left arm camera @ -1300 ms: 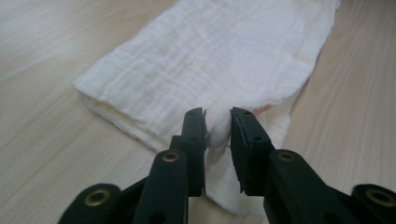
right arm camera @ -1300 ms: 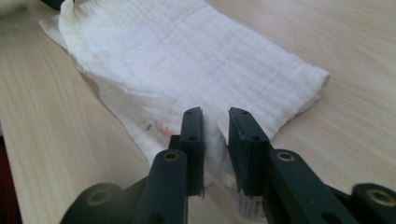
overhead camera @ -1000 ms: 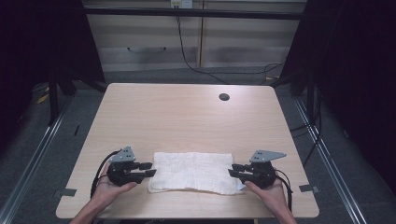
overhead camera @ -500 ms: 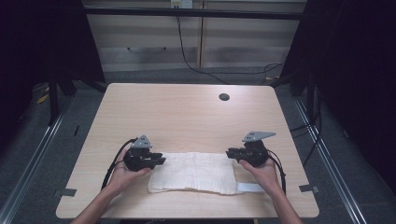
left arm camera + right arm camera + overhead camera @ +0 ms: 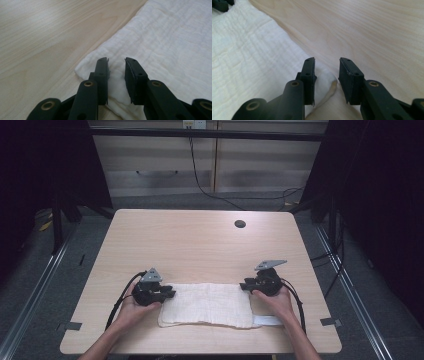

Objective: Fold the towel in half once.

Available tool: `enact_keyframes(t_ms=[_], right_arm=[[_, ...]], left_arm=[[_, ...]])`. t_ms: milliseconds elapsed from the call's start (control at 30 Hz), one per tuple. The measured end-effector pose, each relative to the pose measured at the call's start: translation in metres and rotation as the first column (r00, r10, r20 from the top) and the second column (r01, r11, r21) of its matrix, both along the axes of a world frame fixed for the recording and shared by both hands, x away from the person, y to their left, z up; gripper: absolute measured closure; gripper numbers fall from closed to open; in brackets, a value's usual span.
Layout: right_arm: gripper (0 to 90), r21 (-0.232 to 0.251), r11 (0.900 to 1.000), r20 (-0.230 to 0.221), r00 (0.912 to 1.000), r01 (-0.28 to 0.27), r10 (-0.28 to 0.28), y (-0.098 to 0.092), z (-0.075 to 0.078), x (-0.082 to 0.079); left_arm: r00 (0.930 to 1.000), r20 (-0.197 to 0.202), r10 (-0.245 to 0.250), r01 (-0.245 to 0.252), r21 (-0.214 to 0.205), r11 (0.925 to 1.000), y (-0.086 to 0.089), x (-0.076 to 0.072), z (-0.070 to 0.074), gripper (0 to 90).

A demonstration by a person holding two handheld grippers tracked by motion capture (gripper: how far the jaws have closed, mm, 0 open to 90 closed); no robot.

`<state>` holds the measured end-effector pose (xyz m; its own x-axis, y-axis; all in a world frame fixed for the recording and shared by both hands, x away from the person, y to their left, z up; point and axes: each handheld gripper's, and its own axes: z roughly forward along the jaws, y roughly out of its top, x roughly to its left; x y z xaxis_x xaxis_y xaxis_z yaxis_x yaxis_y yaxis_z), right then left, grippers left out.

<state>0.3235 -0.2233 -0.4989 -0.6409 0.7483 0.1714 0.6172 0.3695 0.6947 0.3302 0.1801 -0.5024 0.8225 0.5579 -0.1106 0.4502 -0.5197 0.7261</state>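
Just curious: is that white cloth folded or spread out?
Folded: the white cloth lies as a narrow strip, with doubled layers at its corner.

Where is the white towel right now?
In the high view the white towel lies flat near the front edge of the wooden table, between the left gripper at its left end and the right gripper at its right end.

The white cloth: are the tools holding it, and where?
Neither tool holds the white cloth. The left tool straddles one far corner with a gap; the right tool has just opened at the other.

cloth [image 5: 207,305]: white, crinkle weave | table [image 5: 200,245]: lt wood grain | grippers: blk
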Motion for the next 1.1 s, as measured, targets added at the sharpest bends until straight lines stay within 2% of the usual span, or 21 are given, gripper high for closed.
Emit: enact_keyframes(t_ms=[133,233,300,400,500,567,733,800,867,900,933,1033,1100], right_arm=[[69.2,-0.019,0.9998,0.004,1.0000,-0.005,0.005,0.001,-0.003,-0.003],[77.5,-0.045,0.9989,0.031,0.9994,-0.013,0.014,0.001,-0.003,-0.005],[84.7,-0.033,0.9994,0.025,0.9996,-0.012,0.013,0.001,-0.004,-0.006],[87.5,-0.039,0.9992,0.026,0.9996,-0.008,0.009,0.004,-0.003,-0.006],[87.8,-0.037,0.9993,0.017,0.9998,0.000,0.001,0.004,-0.003,-0.005],[87.8,-0.037,0.9993,0.017,0.9999,0.001,-0.001,0.005,-0.003,-0.004],[87.8,-0.030,0.9995,0.018,0.9998,-0.002,0.003,0.008,-0.004,-0.002],[87.7,-0.025,0.9997,0.014,0.9999,-0.002,0.002,0.010,-0.004,0.000],[87.8,-0.018,0.9998,0.006,1.0000,-0.001,0.001,0.012,-0.004,0.001],[87.7,-0.018,0.9998,0.008,0.9999,-0.007,0.007,0.012,-0.004,0.002],[87.8,-0.011,0.9999,0.007,1.0000,-0.006,0.006,0.012,-0.004,0.003],[87.9,-0.007,1.0000,0.000,1.0000,0.007,-0.007,0.011,-0.004,0.003],[87.9,-0.005,0.9999,-0.001,0.9999,0.016,-0.016,0.011,-0.002,0.003]], left_arm=[[0.9999,-0.012,0.000,-0.001,-0.010,0.9999,0.002,0.001,0.000,71.7],[0.9999,-0.011,0.003,-0.003,-0.017,0.9998,0.005,0.001,0.003,67.7],[0.9999,0.006,0.009,-0.009,-0.041,0.9991,0.009,0.002,0.007,65.4],[0.9980,0.034,0.053,-0.051,-0.056,0.9971,0.017,0.008,0.015,62.2],[0.9962,0.029,0.081,-0.079,-0.070,0.9944,0.021,0.017,0.014,58.3],[0.9969,-0.008,0.078,-0.078,-0.076,0.9940,0.021,0.020,0.008,55.6],[0.9990,-0.013,0.043,-0.043,-0.022,0.9988,0.012,0.020,0.001,55.0],[0.9990,-0.005,0.045,-0.045,-0.004,0.9990,0.011,0.020,-0.001,55.5],[0.9992,-0.001,0.039,-0.039,0.001,0.9992,0.010,0.019,-0.001,59.1],[0.9996,0.006,0.029,-0.029,0.008,0.9995,0.010,0.018,-0.001,63.4],[0.9999,0.010,0.003,-0.003,0.013,0.9999,0.010,0.017,-0.001,71.4],[0.9994,0.033,-0.009,0.008,0.029,0.9995,0.008,0.013,0.000,82.8],[0.9994,0.027,-0.023,0.022,0.034,0.9992,0.008,0.013,0.001,84.1]])
